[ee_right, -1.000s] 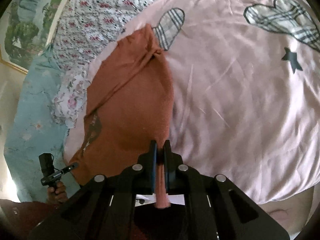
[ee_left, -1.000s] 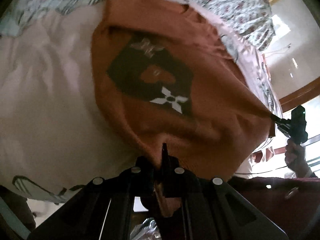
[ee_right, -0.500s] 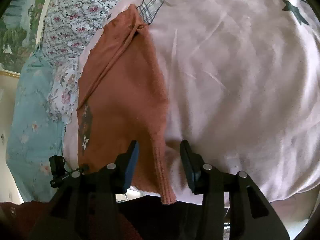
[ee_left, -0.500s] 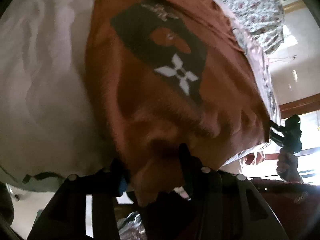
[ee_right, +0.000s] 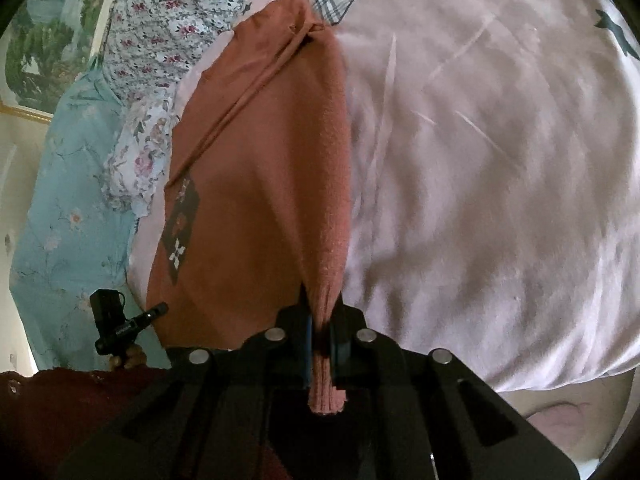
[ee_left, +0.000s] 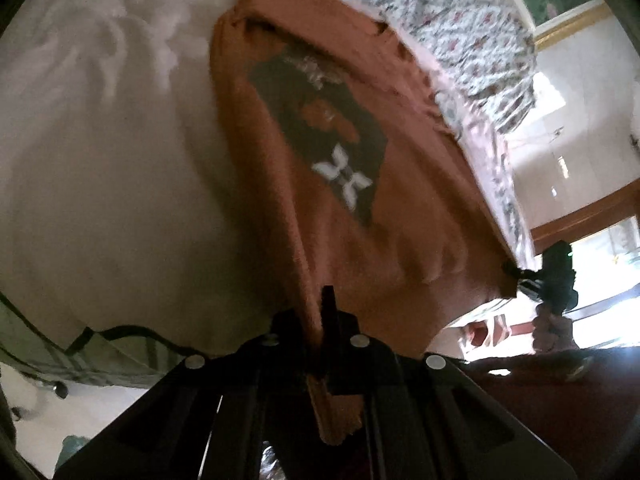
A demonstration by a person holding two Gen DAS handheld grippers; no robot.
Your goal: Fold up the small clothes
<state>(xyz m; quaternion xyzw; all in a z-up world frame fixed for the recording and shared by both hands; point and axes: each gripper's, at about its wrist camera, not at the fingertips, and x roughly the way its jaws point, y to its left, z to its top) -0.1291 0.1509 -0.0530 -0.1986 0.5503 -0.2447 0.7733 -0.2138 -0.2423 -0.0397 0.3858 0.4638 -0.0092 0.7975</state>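
Two black two-finger grippers each clamp one near corner of a single rust-orange knit shirt (ee_right: 256,184).

In the left wrist view, the left gripper (ee_left: 322,312) has its jaws pressed together on the shirt's hem, and a short tongue of orange fabric pokes out behind the fingers. In the right wrist view, the right gripper (ee_right: 322,320) is likewise closed tight, pinching a ribbed, gathered strip of the shirt's edge that hangs down between its fingers.

The shirt has a soft, slightly fuzzy knit surface. Its near hem is held up and pulled taut between the two grippers, while its far end lies on a pale pink bedsheet (ee_right: 480,180). On the shirt's front is one dark, angular printed patch (ee_left: 320,132) with a white four-petal shape near its lower end and a small orange shape in its middle. A narrow fold runs lengthwise along the shirt toward its far end.

The bedsheet beside the shirt is smooth and creased, printed with plaid patches and one dark star (ee_right: 616,32). Beyond the shirt's far end sits a white pillow (ee_right: 168,12) covered in small red flowers. Beside the shirt, on the side away from the sheet, lies a light blue floral cloth (ee_right: 60,200).
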